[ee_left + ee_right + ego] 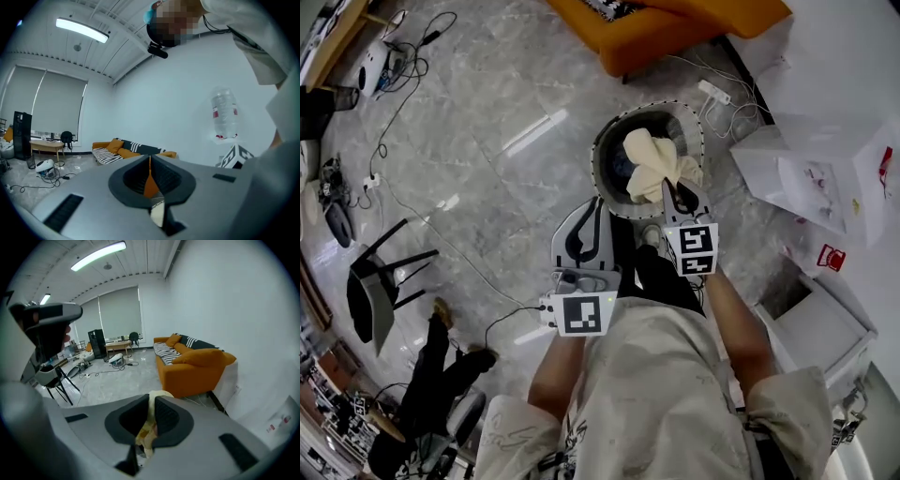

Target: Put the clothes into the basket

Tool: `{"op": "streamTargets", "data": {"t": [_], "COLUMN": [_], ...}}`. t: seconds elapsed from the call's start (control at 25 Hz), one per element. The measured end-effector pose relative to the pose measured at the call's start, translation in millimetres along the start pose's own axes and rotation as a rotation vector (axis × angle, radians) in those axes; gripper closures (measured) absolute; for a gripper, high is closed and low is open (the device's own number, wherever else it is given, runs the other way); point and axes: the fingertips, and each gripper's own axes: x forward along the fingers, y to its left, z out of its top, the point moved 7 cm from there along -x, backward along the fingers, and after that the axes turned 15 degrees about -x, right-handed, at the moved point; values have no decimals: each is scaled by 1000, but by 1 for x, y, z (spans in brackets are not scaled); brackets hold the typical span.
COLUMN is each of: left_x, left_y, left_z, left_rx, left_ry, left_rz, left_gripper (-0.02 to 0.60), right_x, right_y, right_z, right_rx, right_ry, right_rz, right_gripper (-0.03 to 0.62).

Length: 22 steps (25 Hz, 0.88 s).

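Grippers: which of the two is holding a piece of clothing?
The right gripper: its jaws pinch the cream cloth at the basket. The left gripper has its jaws together with nothing between them.

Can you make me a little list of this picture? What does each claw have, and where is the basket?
right claw: shut on the cream cloth
left claw: shut, nothing in it
cream cloth: bunched up over the basket's opening
basket: round, dark, on the grey floor in front of the person
nearby: orange sofa just beyond the basket
job: cloth not let go yet
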Motion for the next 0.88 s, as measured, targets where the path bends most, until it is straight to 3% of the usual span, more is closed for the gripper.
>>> {"op": "streamTargets", "data": {"t": [0.48, 0.88], "left_x": [25, 36], "left_y": [46, 68], "left_z": [-25, -35], "left_rx": [-40, -55], "left_ry": [69, 92], "left_rz": [-27, -42], "left_gripper": [571, 571], "right_x": [118, 167], "right_y": [28, 36], "right_z": [-72, -133], "right_rx": [-38, -47], "right_ry": [275, 534], "right_rz": [67, 138], "right_gripper": [585, 585]}}
